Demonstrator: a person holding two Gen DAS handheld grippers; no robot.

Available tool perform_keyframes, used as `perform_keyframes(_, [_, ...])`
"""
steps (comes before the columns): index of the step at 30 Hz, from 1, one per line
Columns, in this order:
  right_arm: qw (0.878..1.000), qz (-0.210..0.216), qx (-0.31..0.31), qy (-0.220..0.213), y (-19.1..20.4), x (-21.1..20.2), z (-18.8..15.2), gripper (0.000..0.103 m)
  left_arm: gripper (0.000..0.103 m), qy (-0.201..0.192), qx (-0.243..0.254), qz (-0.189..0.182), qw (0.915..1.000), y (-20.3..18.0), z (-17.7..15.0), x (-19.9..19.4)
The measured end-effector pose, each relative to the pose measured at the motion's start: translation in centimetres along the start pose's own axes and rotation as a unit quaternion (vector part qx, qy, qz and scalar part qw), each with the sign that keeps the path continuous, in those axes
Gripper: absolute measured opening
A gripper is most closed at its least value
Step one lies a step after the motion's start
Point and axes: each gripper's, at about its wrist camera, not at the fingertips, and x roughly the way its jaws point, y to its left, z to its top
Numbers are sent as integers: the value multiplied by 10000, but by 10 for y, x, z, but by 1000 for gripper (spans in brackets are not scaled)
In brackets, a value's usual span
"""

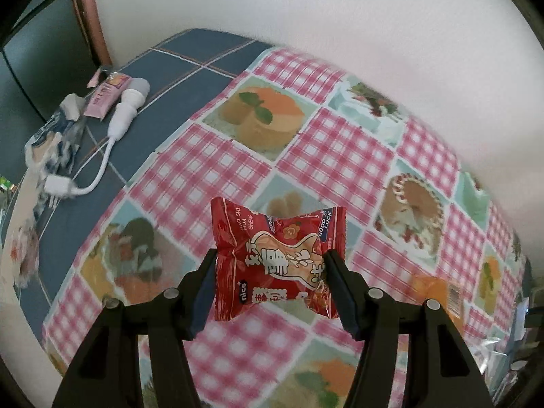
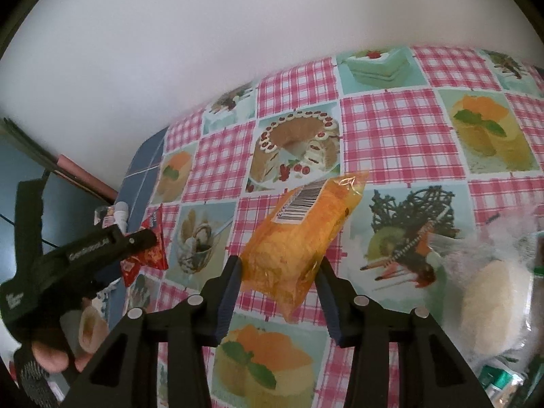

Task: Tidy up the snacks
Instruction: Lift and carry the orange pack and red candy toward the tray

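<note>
The right gripper (image 2: 278, 265) holds an orange packet (image 2: 299, 234) between its two fingers, one pad on each side of the packet's lower half. The packet is tilted, barcode label uppermost, its far end pointing up and right. It is above the tablecloth (image 2: 391, 129), a pink check pattern with dessert pictures.

At the left, the left gripper (image 2: 149, 241) grips a red packet (image 2: 153, 255); a hand (image 2: 51, 357) holds the gripper body. A blue cloth (image 2: 146, 159) lies at the far-left table edge. At the near right, a clear bag (image 2: 493, 306) containing a pale round item rests on the tablecloth, blurred.
</note>
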Motion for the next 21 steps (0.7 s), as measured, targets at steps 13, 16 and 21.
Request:
perform_keyframes(13, [9994, -189, -201, 200, 7, -37, -30, 43, 63, -167, -280, 38, 9995, -3, -63, -47])
perform_keyframes(16, [9984, -356, -290, 318, 3, -41, -43, 43, 63, -31, -381, 62, 9993, 3, -80, -46])
perform_keyframes(21, [9967, -573, -215, 539, -14, -47, -67, 43, 63, 272, -526, -121, 9982, 14, -105, -41])
